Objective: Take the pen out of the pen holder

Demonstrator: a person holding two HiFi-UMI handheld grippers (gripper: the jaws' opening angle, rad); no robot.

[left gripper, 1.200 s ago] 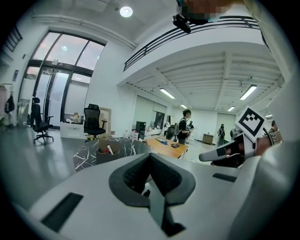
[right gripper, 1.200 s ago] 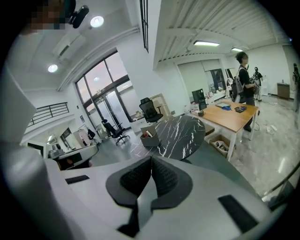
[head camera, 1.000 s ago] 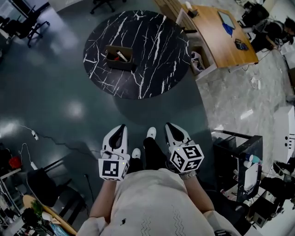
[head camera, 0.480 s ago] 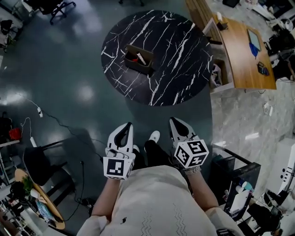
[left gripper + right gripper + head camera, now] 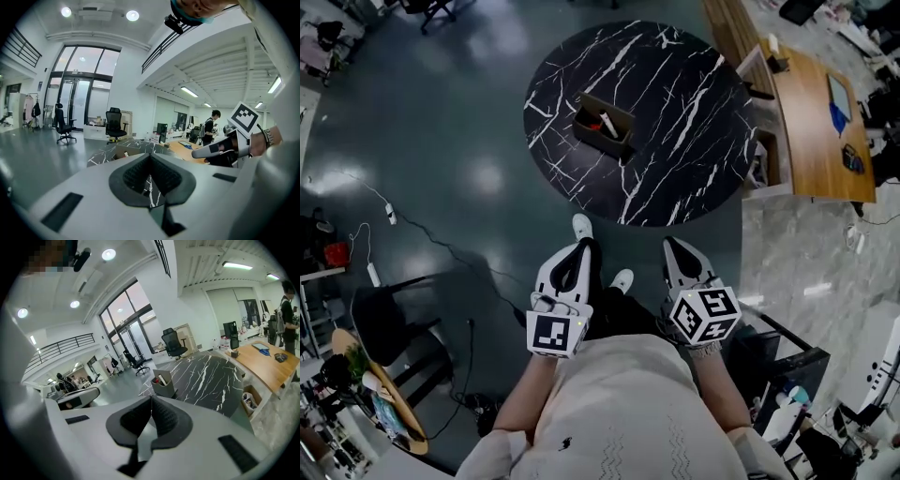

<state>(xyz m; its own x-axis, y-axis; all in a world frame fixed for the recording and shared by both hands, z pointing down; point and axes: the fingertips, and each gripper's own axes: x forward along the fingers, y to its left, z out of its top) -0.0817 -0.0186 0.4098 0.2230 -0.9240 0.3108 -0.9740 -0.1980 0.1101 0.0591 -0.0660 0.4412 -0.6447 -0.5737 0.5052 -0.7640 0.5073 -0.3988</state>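
A brown open-topped pen holder point(image 5: 605, 125) stands on the round black marble table point(image 5: 675, 141), left of its middle. A white pen point(image 5: 607, 121) with a red part leans inside it. Both grippers are held low in front of the person's body, well short of the table. The left gripper point(image 5: 580, 247) is shut with nothing in it, and so is the right gripper point(image 5: 672, 243). In the right gripper view the pen holder point(image 5: 162, 384) and pen point(image 5: 161, 378) sit just beyond the shut right gripper point(image 5: 151, 399). The left gripper point(image 5: 150, 155) points at the table point(image 5: 112, 151).
A wooden desk point(image 5: 821, 122) stands right of the table, with a box point(image 5: 761, 169) under its edge. A dark chair point(image 5: 389, 328) and a floor cable point(image 5: 431, 244) lie to the left. Black equipment point(image 5: 783, 361) is at the right. Office chairs point(image 5: 113, 124) and a person point(image 5: 210, 125) are farther off.
The person has stepped forward and the view has swung, so the table and pen holder now sit further right and lower in the head view. Both grippers stay shut and have drifted slightly right.
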